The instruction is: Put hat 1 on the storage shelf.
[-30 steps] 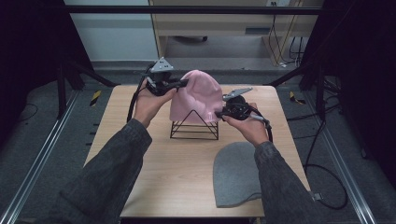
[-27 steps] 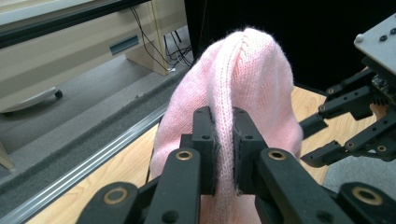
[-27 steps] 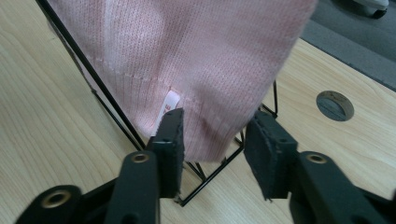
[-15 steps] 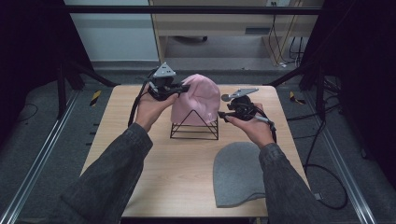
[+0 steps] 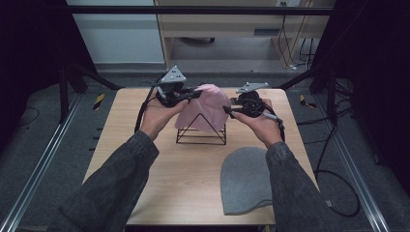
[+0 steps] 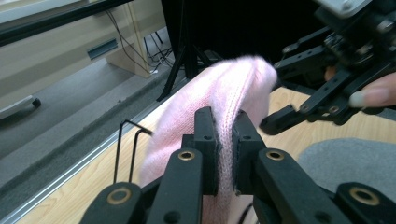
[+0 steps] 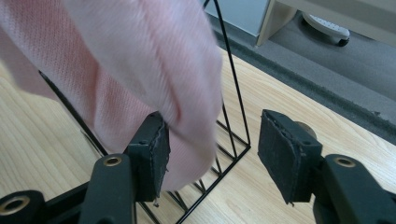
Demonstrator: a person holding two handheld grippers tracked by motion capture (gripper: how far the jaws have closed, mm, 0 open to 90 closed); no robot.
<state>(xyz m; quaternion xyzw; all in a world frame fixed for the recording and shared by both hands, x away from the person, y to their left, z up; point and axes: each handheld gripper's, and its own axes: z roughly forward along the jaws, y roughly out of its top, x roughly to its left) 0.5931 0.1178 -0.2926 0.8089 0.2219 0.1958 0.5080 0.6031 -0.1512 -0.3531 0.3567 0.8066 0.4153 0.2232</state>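
A pink knit hat hangs over a black wire stand at the middle of the table. My left gripper is shut on the hat's upper left edge; in the left gripper view the pink knit is pinched between the jaws. My right gripper stands open at the hat's right side. In the right gripper view the hat's edge rests against the left pad, with the wire stand just behind it.
A grey hat lies flat on the wooden table at the front right, under the right forearm. The grey hat also lies low at the right in the left gripper view. Metal rails and cables run along the floor on both sides.
The right gripper has risen a little along the hat's right edge. The left gripper has shifted slightly right with the hat's edge in it, and the hat looks narrower.
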